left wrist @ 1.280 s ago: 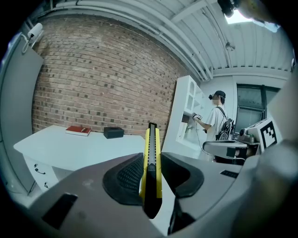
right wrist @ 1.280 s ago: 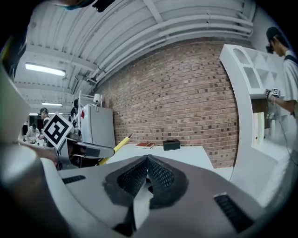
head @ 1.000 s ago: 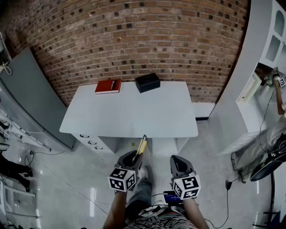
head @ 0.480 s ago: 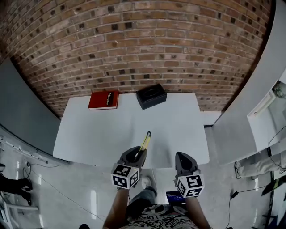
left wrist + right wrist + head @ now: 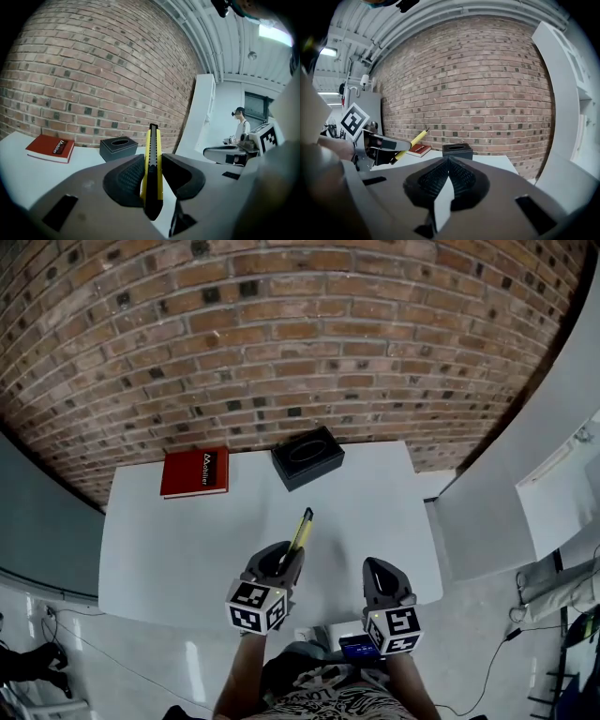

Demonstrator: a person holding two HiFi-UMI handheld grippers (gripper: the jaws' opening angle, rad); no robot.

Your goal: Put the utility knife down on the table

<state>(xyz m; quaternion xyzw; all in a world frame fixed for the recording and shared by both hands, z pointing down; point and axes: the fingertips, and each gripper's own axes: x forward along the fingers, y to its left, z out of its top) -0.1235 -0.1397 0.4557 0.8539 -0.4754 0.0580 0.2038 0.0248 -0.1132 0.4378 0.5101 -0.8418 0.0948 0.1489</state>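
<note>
The left gripper (image 5: pixel 151 180) is clenched on the utility knife (image 5: pixel 153 150). Its jaws press the yellow-and-black handle from both sides near the butt, and the tip slants forward and up toward the brick wall. The right gripper (image 5: pixel 449 180) has its jaws pressed together with nothing between them; in the head view it hangs at lower right, over the near edge of the table (image 5: pixel 169 549).

In that view the knife is at the centre of the frame, held above the white tabletop and not resting on it. A red book (image 5: pixel 195 472) lies at the tabletop's upper left and a black box (image 5: pixel 307 457) at upper centre, both well apart from the knife.

To do this step well, I judge the left gripper should tip the knife flat and lower it over the bare middle of the table. The jaws should part only once the handle rests along its whole length. Letting go while it is raised or tilted risks a bounce toward the edge.
</note>
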